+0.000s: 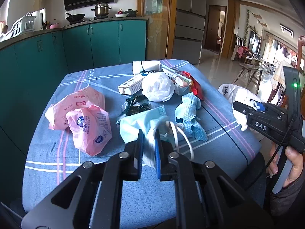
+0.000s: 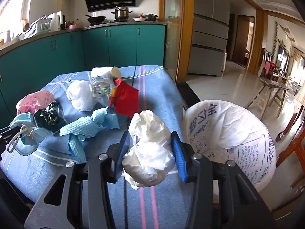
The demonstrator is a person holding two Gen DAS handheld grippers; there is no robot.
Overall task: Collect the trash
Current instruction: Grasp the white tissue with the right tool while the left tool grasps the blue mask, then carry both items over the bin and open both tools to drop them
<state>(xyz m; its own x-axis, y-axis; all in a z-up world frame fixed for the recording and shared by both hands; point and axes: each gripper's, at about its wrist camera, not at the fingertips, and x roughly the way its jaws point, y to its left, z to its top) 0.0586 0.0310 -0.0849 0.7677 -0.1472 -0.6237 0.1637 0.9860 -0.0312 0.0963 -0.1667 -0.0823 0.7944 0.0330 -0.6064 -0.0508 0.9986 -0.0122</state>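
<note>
My left gripper [image 1: 149, 133] is shut on a light blue face mask [image 1: 144, 122] with white ear loops, at the near middle of the blue-cloth table [image 1: 57, 171]. My right gripper [image 2: 150, 137] is shut on a crumpled white tissue wad [image 2: 150, 148] near the table's right edge, beside a white trash bag [image 2: 228, 133] that stands open off the table's right side. The right gripper also shows in the left wrist view [image 1: 246, 108]. Other trash lies on the table: pink wrappers [image 1: 83, 118], a black wrapper [image 1: 135, 105], a blue cloth [image 1: 190, 114], a white wad [image 1: 158, 86], a red wrapper [image 2: 125, 99].
A toothpaste box [image 1: 129, 85], a paper cup [image 1: 146, 65] and a clear wrapper [image 2: 101, 85] lie at the table's far side. Teal kitchen cabinets [image 1: 76, 43] stand behind. A fridge [image 1: 190, 19] and tiled floor are to the right.
</note>
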